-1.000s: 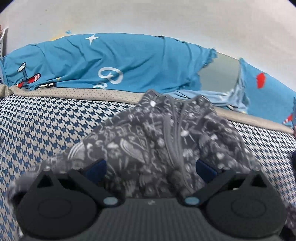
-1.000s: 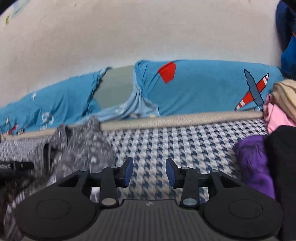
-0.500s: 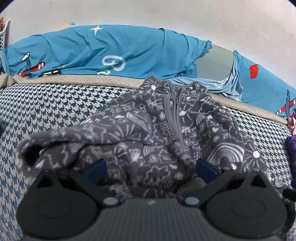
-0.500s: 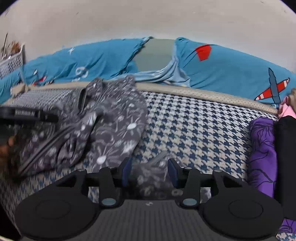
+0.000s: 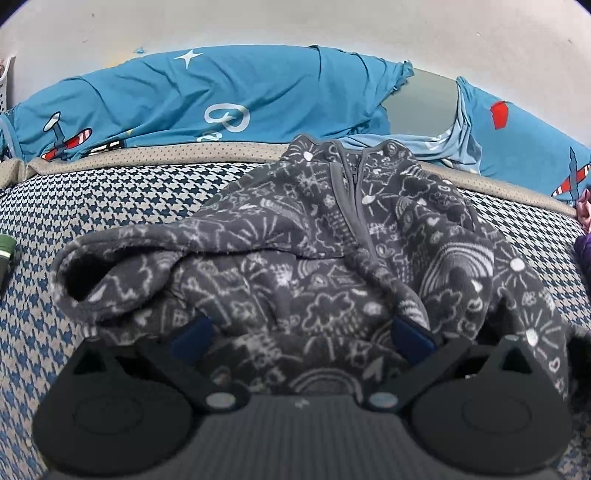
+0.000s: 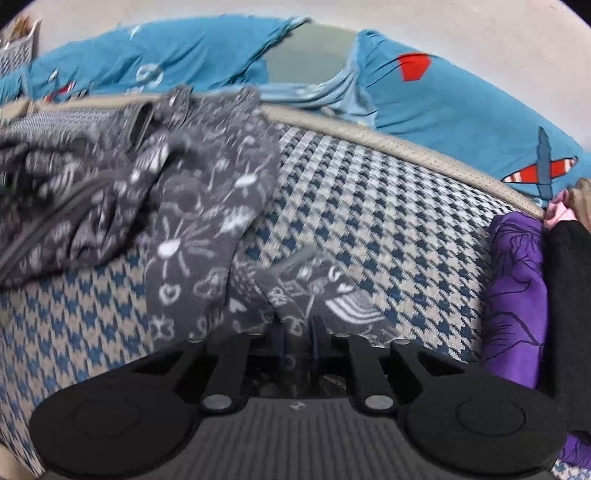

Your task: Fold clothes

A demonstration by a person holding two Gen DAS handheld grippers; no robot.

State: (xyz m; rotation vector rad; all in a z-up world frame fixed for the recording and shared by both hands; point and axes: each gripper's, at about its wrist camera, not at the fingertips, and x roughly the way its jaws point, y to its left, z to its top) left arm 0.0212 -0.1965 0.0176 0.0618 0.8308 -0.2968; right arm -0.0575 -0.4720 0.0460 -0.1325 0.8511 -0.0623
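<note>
A dark grey fleece zip-up jacket printed with white doodles [image 5: 332, 236] lay rumpled on the bed's blue-and-beige houndstooth cover [image 5: 92, 206], its collar and zipper toward the far edge, where a beige perforated border strip [image 5: 166, 155] ran along the mattress. Behind that strip, bright blue pillows with aeroplane and star prints [image 5: 221, 96] leaned against a pale wall [image 5: 295, 22]. The left gripper [image 5: 301, 336] sat low over the near hem of the jacket with its jaws spread wide, the blue-padded fingertips [image 5: 192, 334] resting against the fleece on either side of a bunched mound of fabric without pinching it. One sleeve curled out to the left with its cuff opening [image 5: 79, 273] gaping toward the camera. The right gripper [image 6: 297, 334] had its jaws pressed nearly together on a fold of the same jacket at its right-hand edge, the cloth rising out of the narrow gap between them. In the right wrist view, a purple garment with dark line drawings [image 6: 517, 288] lay beside a black garment [image 6: 569, 295] at the right end of the bed, well apart from the jacket.
</note>
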